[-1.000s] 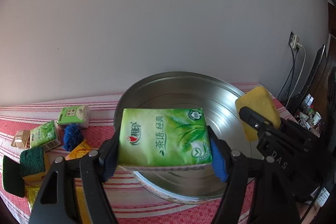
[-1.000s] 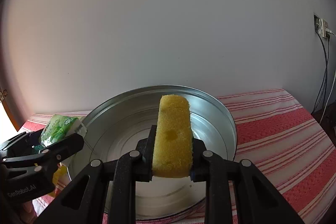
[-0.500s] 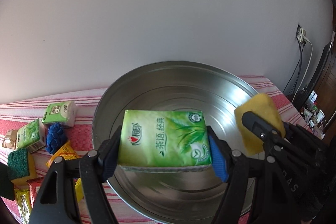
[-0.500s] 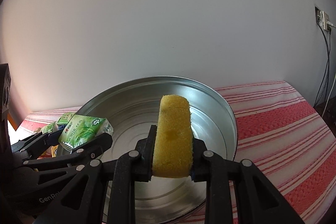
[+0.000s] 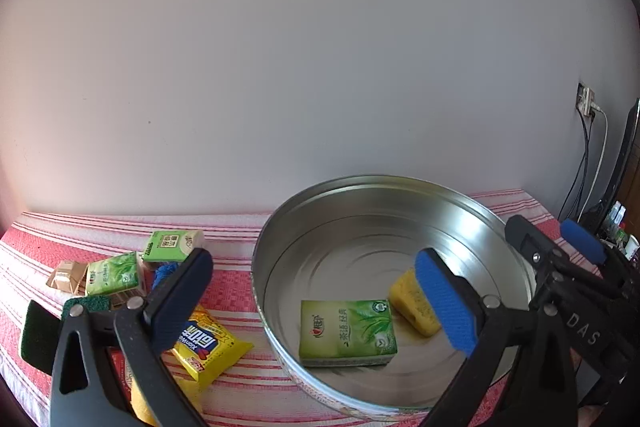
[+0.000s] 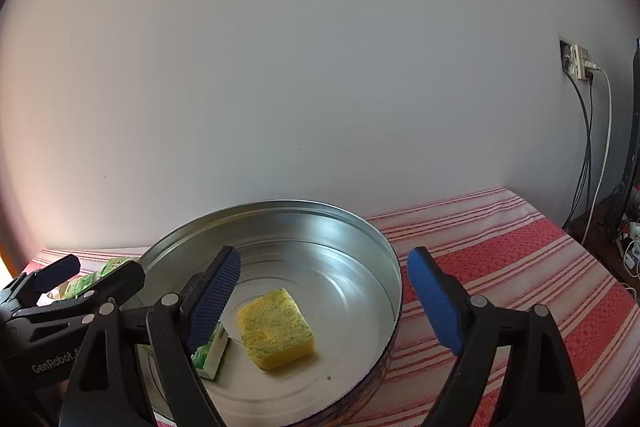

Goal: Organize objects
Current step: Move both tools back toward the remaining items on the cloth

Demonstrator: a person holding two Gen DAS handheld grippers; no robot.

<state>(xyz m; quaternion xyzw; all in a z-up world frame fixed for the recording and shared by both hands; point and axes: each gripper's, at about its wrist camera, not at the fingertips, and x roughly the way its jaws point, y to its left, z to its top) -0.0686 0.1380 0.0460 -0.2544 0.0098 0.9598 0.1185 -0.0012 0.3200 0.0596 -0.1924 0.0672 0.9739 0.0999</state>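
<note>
Wall (image 5: 320, 47) is filling most of both views, plain grey-white, w/ a socket (image 6: 576, 61) and cables hanging at 3 o'clock.

Tablecloth (image 6: 520, 259), red/white striped, is covering the table; woven and soft-looking, so stuff on it prob won't slide much.

Round metal tin (image 5: 472, 203) is sitting on the cloth, at 5 o'clock in left view, 6 o'clock in right view.

Left gripper (image 5: 316, 291) is hanging wide apart, holding nothing, over the tin's near-left rim. Right gripper (image 6: 322, 291) is doing the same, splayed and unloaded, above the tin.

Green tissue pack (image 5: 347, 331) is lying flat in the tin near the front wall. Yellow sponge (image 6: 275, 327) is lying flat just beside it, at its 3 o'clock; can't tell if touching.

Leftover pile at 8 o'clock, left view: yellow snack pack (image 5: 208, 345), two more green packs (image 5: 114, 273) (image 5: 173, 246), a green scourer (image 5: 90, 303), a blue item mostly hidden.

Risks, my read:
- Grippers are sitting close together; both reaching at once → finger clash.
- Pile is crowded; a wide grab could be nudging neighbours or pinching two items.
- Snack pack looks slick and puffy → may slip.
- Low pass over the rim could be knocking the tin and shifting it.
</note>
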